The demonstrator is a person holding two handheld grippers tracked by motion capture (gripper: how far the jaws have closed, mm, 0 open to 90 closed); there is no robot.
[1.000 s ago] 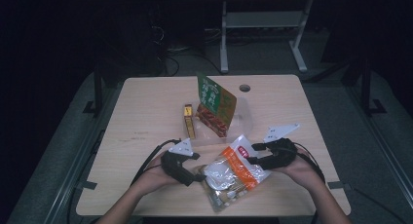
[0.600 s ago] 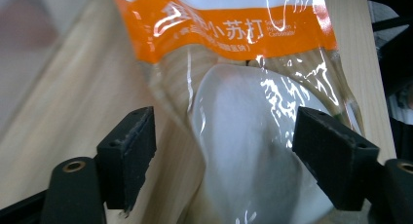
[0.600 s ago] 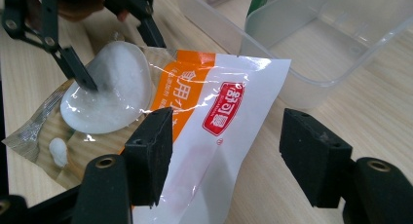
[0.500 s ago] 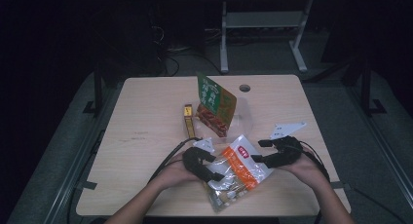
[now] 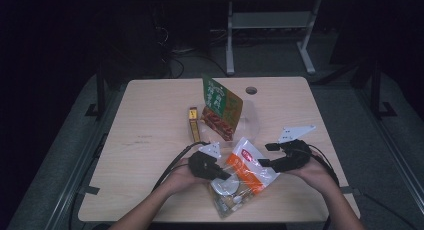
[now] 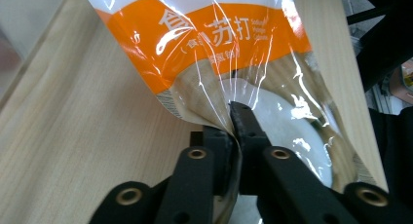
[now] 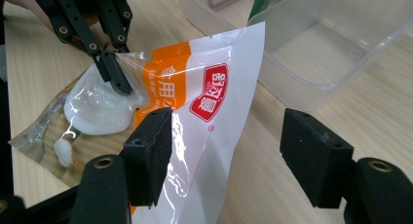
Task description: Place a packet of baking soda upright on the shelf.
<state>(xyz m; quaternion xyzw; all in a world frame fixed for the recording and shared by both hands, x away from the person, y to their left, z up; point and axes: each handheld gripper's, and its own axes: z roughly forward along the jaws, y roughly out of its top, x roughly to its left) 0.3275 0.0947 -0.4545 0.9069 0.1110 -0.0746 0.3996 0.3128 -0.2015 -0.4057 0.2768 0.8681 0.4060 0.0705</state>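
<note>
Clear plastic tub [image 7: 311, 58] at mid-table, just far of the bag, holding an upright green-and-red packet [image 5: 221, 109]. Just left of the tub, a small yellow box [image 5: 193, 124]. On the table's [image 5: 150, 140] near edge, an orange-and-white bag [image 5: 247, 172] with white powder inside. Left gripper [image 6: 237, 118] just closed, jaws pinching the bag's left edge. Right gripper [image 7: 226, 158] at the bag's right side, jaws apart, one pad over the film, grip not certain.
</note>
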